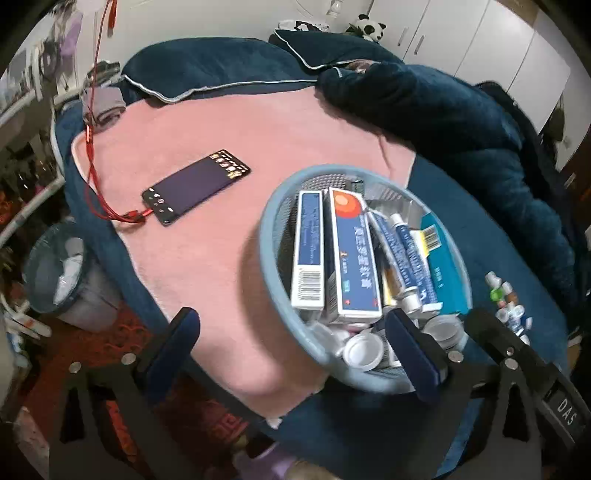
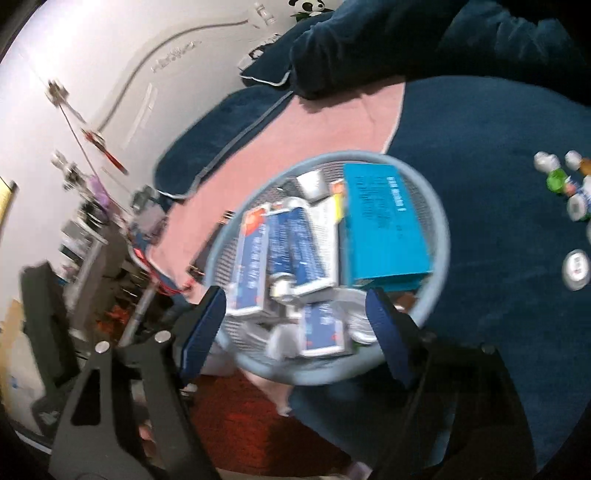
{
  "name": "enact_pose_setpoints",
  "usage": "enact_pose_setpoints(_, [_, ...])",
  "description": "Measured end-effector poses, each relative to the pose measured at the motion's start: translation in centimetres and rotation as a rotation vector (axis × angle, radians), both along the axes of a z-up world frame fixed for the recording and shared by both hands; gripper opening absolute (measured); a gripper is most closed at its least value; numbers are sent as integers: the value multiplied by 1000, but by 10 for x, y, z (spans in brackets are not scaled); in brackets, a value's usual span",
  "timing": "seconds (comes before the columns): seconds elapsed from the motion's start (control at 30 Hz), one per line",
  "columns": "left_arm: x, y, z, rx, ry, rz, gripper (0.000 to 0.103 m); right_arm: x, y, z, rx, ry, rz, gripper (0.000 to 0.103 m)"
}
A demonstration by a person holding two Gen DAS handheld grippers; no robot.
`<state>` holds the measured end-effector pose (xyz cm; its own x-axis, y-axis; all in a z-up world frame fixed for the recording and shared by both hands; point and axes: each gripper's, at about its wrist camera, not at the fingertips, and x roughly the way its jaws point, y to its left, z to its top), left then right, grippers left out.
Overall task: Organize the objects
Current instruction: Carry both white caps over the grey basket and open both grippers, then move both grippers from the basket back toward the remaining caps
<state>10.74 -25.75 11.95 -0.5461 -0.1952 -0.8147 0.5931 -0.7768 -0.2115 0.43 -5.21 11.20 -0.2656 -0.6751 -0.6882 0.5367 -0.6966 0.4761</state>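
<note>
1. Both grippers angle down over the bed, jaws spread wide, gripping nothing.
2. Left gripper (image 1: 295, 347) reaches the basket (image 1: 266, 254) near rim.
3. Right gripper (image 2: 295, 325) straddles the basket's near edge; boxes (image 2: 380, 225) and tubes fill it.

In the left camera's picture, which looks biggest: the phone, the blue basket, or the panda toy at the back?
1. Blue basket, though it sits nearest the camera, which inflates it.
2. Phone.
3. Panda toy, tiny here but far away, so its true size is unsure.
</note>
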Motion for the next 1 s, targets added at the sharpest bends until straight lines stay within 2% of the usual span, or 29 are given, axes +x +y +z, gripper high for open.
enact_pose_setpoints(0.03, [-1, 2, 0, -16, -15, 1, 102, 0, 0, 0, 31, 16, -1, 91])
enact_pose_setpoints(0.1, [-1, 6, -1, -56, -48, 0, 102, 3, 2, 1, 97, 65, -14, 103])
enact_pose_setpoints(0.2, [0, 8, -3, -107, -90, 7, 102, 6, 7, 2, 167, 125, -25, 103])
enact_pose_setpoints(0.3, [2, 10, -3, -110, -98, 3, 102, 5, 13, 2, 190, 148, -31, 103])
enact_pose_setpoints(1.0, [-1, 35, 7, -142, -97, -49, 102, -4, 50, 1, 209, 135, -92, 103])
